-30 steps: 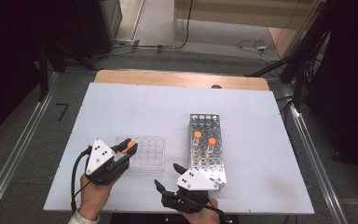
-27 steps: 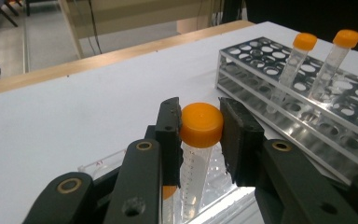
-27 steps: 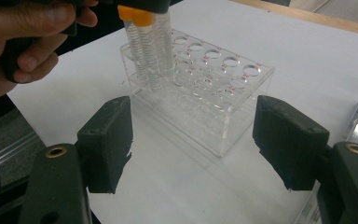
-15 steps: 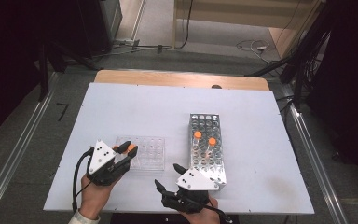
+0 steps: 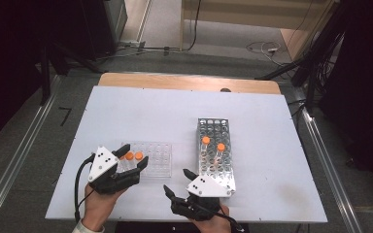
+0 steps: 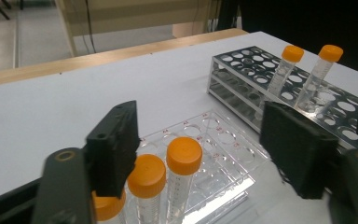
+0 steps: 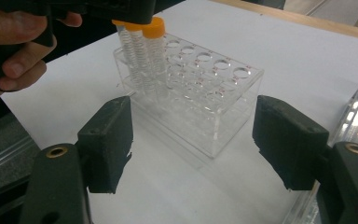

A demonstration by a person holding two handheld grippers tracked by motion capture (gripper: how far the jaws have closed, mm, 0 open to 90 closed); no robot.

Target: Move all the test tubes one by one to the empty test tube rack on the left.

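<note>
**Just let go of a tube in the clear rack**

Starting with the orange-capped tubes (image 6: 184, 155): parked upright, side by side, in the end holes of the clear rack (image 5: 158, 158), lower left of the high view. Probably filled from one end on purpose, to leave the other holes free.

Left gripper (image 5: 134, 155) right over them, jaws just been opening. Caps between the jaws but no pad pressing on them, so released, not grasping. Likely hanging there just to clear the caps before backing off.

Right gripper (image 5: 177, 180) at bottom centre, spread wide with nothing in it, aimed at the clear rack from the side. Guessing just on standby.

Further out: metal rack (image 5: 216, 126) right of centre, with two spare tubes (image 5: 206, 141) leaning a bit in its holes. Likely next in line. White surface (image 5: 150, 111) bare around both racks.

In the way: not much. Left-hand jaw very close beside the nearest cap in the left gripper view, so easy to knock a tube with a sideways pull. Safer to go straight up.
</note>
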